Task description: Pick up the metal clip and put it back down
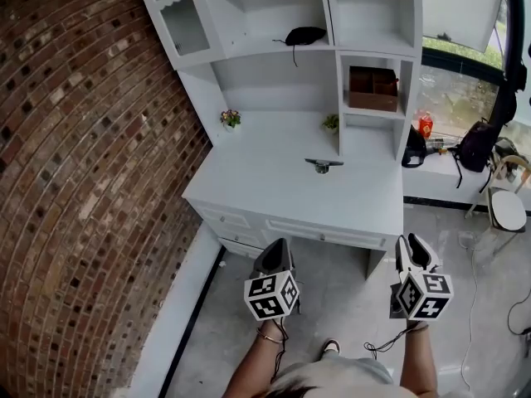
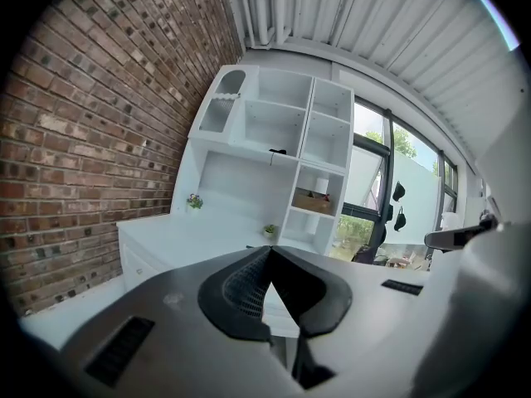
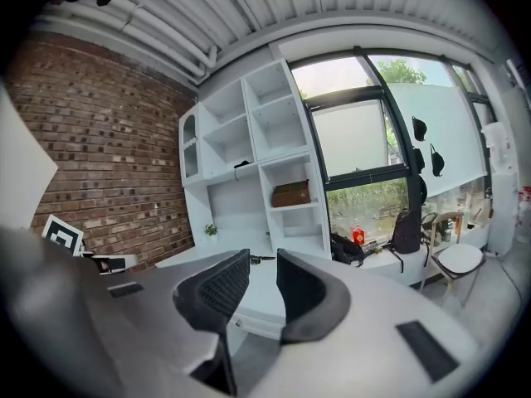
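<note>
The metal clip [image 1: 323, 165] lies on the white desk [image 1: 282, 191], toward its back right, near the hutch's lower cubby. Both grippers hang over the floor in front of the desk, well short of the clip. My left gripper [image 1: 276, 245] points at the desk's front drawers; in the left gripper view its jaws [image 2: 267, 252] meet at the tips, shut on nothing. My right gripper [image 1: 412, 243] is level with the desk's right corner, its jaws slightly apart and empty. In the right gripper view the clip [image 3: 258, 258] shows small and far off, through the gap of the gripper [image 3: 263, 254].
A white hutch [image 1: 336, 52] rises at the desk's back, holding a brown box [image 1: 372, 88], a black object [image 1: 304, 35] and two small plants [image 1: 231, 118] [image 1: 331, 123]. A brick wall [image 1: 83, 181] runs along the left. Bags [image 1: 477, 143] and a white stool [image 1: 508, 210] stand at right.
</note>
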`<act>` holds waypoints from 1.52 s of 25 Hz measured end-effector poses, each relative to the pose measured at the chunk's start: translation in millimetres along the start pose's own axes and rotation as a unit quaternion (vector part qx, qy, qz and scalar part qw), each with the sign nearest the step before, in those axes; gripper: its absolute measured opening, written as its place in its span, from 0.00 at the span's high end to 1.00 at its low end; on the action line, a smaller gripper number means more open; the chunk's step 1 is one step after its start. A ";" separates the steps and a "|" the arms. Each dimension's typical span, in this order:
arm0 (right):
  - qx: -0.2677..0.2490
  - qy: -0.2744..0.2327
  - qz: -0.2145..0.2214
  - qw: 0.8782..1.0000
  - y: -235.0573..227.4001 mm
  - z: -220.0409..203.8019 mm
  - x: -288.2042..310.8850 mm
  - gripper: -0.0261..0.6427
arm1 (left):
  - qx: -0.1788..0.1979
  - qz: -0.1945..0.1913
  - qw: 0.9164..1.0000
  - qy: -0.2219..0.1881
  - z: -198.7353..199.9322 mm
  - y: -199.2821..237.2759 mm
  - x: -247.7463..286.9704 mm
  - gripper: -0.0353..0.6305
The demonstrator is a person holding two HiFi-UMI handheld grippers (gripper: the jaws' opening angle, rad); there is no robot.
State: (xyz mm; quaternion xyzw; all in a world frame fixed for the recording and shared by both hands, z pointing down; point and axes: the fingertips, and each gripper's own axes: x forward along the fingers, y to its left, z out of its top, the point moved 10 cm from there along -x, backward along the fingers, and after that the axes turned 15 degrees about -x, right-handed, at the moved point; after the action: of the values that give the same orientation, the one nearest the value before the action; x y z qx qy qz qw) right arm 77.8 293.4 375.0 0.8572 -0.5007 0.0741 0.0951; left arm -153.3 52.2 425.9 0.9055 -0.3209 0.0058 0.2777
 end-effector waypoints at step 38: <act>-0.040 0.023 0.013 0.999 -89.2 66.8 302.9 0.80 | -0.021 0.009 1.000 -0.008 79.6 20.5 312.1 0.94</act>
State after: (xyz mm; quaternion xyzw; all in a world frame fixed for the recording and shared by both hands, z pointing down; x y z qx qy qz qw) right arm 305.4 64.7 369.5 0.8439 -0.5124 0.0752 0.1401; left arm 69.2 -181.6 427.7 0.8967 -0.3312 -0.0059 0.2936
